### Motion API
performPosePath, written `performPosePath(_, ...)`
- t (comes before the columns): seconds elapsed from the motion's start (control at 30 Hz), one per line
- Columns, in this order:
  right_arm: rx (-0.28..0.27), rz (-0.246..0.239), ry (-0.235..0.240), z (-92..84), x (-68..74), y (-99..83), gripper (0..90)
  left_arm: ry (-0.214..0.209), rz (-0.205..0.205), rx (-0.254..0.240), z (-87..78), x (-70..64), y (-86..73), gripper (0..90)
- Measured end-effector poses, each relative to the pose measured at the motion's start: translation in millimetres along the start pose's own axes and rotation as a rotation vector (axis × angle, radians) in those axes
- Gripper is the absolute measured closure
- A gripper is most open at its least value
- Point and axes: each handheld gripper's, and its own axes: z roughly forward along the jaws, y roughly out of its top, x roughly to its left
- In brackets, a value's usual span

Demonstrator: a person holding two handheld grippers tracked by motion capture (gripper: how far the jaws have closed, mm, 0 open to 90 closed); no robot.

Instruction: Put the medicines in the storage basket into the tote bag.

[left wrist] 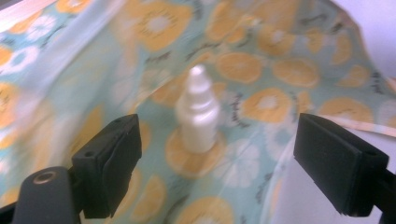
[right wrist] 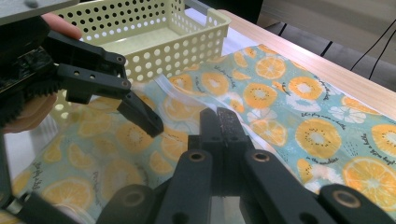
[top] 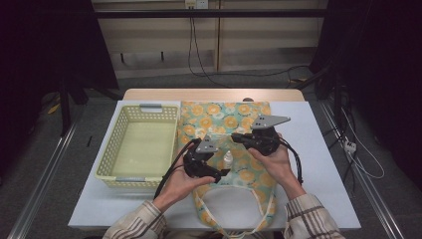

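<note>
A small white dropper bottle (top: 227, 159) stands upright on a cloth bag (top: 224, 117) printed with orange slices, in the middle of the table. My left gripper (top: 221, 160) is open, its jaws wide on either side of the bottle (left wrist: 198, 116) without touching it. In the left gripper view the bag's cloth (left wrist: 261, 65) rises behind the bottle. My right gripper (top: 235, 136) is shut, its tips (right wrist: 222, 119) low over the bag (right wrist: 303, 102) just beyond the bottle. I cannot tell whether cloth is pinched between them. One of the left gripper's fingers (right wrist: 140, 114) reaches in from the left.
A pale yellow perforated basket (top: 112, 144) sits left of the bag, with nothing in it. The bag's handle loop (top: 234, 211) lies near the table's front edge. A white mat (top: 318, 164) covers the tabletop. The basket's near wall (right wrist: 187, 51) stands close behind the left gripper.
</note>
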Motion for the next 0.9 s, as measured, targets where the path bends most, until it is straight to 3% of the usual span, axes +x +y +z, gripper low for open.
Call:
performPosePath(0.13,0.002,0.001,0.000,1.2,-0.2,-0.5,90.0,-0.007,0.016,-0.004,-10.5,-4.6,0.6,12.8)
performPosePath(0.17,0.003,0.001,0.000,1.1,-0.7,-0.7,90.0,0.030,0.030,0.006,-13.4,-7.2,1.2,12.9)
performPosePath(0.2,0.002,0.002,-0.001,1.1,-1.0,-0.8,90.0,-0.010,0.027,-0.004,-14.3,-7.5,0.8,12.9)
performPosePath(0.43,-0.001,0.005,0.002,1.0,-0.7,-0.4,90.0,-0.043,0.054,0.000,-21.1,-18.1,-10.1,15.8)
performPosePath(0.5,0.003,0.011,0.003,2.7,-0.8,-1.6,90.0,-0.081,0.053,0.002,-21.6,-19.6,-13.6,17.6)
performPosePath(0.53,0.007,0.015,0.004,4.1,-0.8,-2.3,90.0,-0.070,0.063,0.021,-22.0,-21.1,-14.6,19.6)
performPosePath(0.57,0.013,0.013,0.006,5.4,-0.8,-3.0,90.0,-0.120,0.066,0.023,-20.4,-20.4,-16.6,22.3)
performPosePath(0.6,0.016,0.012,0.006,6.6,-0.6,-3.4,90.0,-0.135,0.076,0.043,-18.5,-21.2,-18.0,25.0)
performPosePath(0.7,0.019,0.006,0.005,6.4,0.1,-3.8,90.0,-0.145,0.089,0.073,-9.6,-24.1,-21.8,27.8)
performPosePath(0.9,0.014,0.012,0.005,2.7,-0.9,-5.1,90.0,-0.104,0.090,0.094,-1.1,-24.9,-26.9,22.9)
